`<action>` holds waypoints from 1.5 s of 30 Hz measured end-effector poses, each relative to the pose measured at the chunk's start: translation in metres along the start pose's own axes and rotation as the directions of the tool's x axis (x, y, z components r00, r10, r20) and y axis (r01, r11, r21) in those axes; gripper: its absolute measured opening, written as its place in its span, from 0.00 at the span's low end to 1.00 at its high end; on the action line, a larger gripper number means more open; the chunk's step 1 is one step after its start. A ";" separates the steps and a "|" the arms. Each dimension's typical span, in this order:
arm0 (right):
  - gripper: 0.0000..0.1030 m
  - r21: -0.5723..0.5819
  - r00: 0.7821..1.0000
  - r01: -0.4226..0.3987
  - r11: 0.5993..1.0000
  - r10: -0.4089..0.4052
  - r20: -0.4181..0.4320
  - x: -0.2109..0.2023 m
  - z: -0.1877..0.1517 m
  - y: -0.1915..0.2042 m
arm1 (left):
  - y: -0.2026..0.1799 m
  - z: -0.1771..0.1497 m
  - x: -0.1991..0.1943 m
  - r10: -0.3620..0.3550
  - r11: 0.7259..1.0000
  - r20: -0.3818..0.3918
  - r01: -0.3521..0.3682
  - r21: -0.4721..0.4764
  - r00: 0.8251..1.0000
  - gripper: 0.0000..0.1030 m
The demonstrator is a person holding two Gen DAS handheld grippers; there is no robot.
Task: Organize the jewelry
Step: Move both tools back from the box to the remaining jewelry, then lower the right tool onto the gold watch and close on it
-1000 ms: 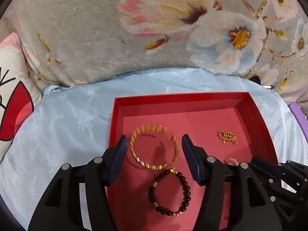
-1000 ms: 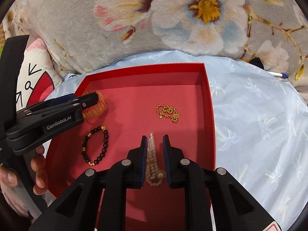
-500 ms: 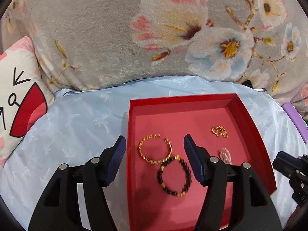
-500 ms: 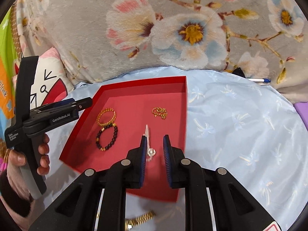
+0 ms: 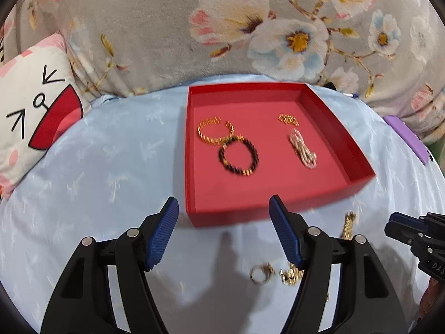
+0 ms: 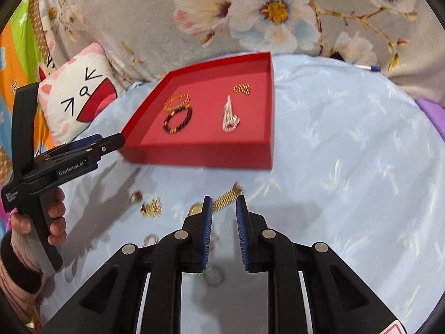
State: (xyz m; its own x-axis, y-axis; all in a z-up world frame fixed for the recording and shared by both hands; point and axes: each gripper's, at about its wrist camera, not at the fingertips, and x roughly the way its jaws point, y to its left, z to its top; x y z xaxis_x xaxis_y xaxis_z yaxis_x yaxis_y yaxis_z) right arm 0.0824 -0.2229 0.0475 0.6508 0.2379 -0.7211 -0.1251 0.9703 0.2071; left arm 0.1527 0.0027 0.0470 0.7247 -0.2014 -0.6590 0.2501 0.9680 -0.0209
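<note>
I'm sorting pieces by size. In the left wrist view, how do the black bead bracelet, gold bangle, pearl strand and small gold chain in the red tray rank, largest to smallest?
1. Black bead bracelet and gold bangle: too alike to separate.
2. Pearl strand, bunched up.
3. Small gold chain, smallest, though farthest back.

The red tray on the blue bedspread holds 4 pieces: a gold bangle, a dark bead bracelet, a pearl strand and a gold chain. The right gripper, jaws narrowly apart and empty, hovers over a gold watchband.
</note>
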 end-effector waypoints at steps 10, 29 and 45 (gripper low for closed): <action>0.18 0.025 0.999 -0.006 1.000 0.007 -0.037 0.003 -0.039 0.014 | -0.007 -0.059 -0.012 -0.005 1.000 -0.050 0.004 -0.014 0.999 0.63; 0.26 0.059 0.997 0.041 0.997 -0.038 -0.061 0.042 -0.018 0.032 | -0.001 -0.070 -0.008 -0.029 0.998 -0.077 0.024 -0.065 0.997 0.64; 0.31 -0.017 0.993 0.107 0.994 -0.107 -0.047 0.071 0.001 0.048 | 0.000 -0.070 -0.007 -0.035 0.997 -0.085 0.029 -0.075 0.996 0.64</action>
State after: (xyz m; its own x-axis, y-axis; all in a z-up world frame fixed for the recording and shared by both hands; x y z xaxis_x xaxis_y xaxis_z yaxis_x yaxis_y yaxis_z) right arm 0.1232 -0.1600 0.0072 0.6241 0.1342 -0.7697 -0.0675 0.9907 0.1180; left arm 0.1027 0.0146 -0.0010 0.6584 -0.2218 -0.7193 0.2217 0.9703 -0.0962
